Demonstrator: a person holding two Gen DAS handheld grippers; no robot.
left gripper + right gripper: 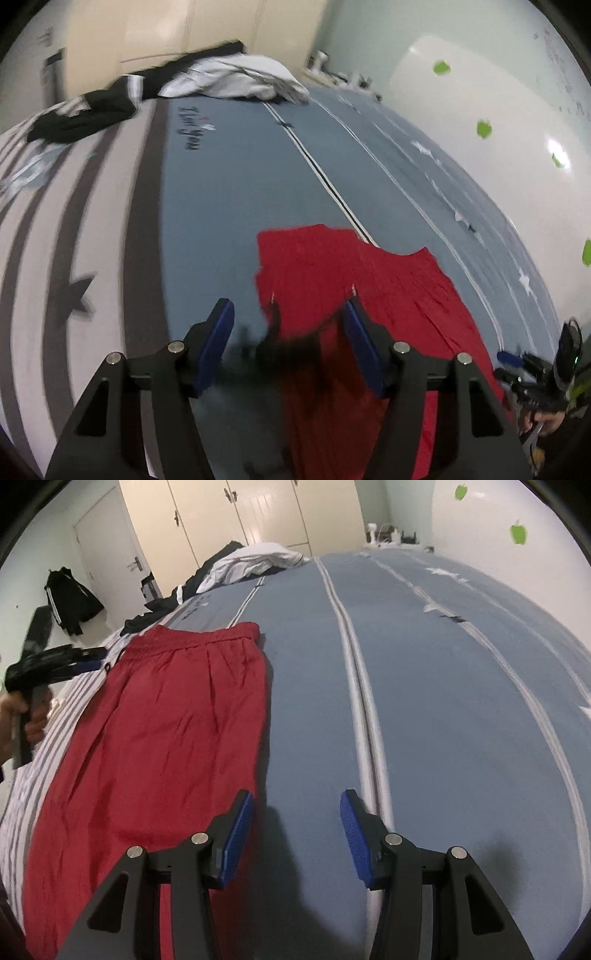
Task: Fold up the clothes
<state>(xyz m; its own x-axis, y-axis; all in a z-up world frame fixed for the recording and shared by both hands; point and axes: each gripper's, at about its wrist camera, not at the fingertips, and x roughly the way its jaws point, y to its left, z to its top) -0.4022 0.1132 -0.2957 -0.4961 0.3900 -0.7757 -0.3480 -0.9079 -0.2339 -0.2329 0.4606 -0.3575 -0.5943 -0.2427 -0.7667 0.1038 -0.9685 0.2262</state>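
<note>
A red garment (159,716) with an elastic waistband at its far end lies flat on the blue striped bedsheet (424,701). In the left wrist view my left gripper (291,314) hangs open above the near left edge of the red garment (351,288). One blue pad is over the cloth, the other over the sheet, and nothing is pinched. My right gripper (297,805) is open over bare sheet, just right of the garment's edge. Each gripper shows small in the other's view: the right gripper (509,363) and the left gripper (94,659), the latter held by a hand.
A heap of white and black clothes (255,563) lies at the bed's far end. Beyond it stand cream wardrobe doors (258,513), and a black jacket (72,602) hangs by a door. A white wall with green stickers (484,129) runs along the right.
</note>
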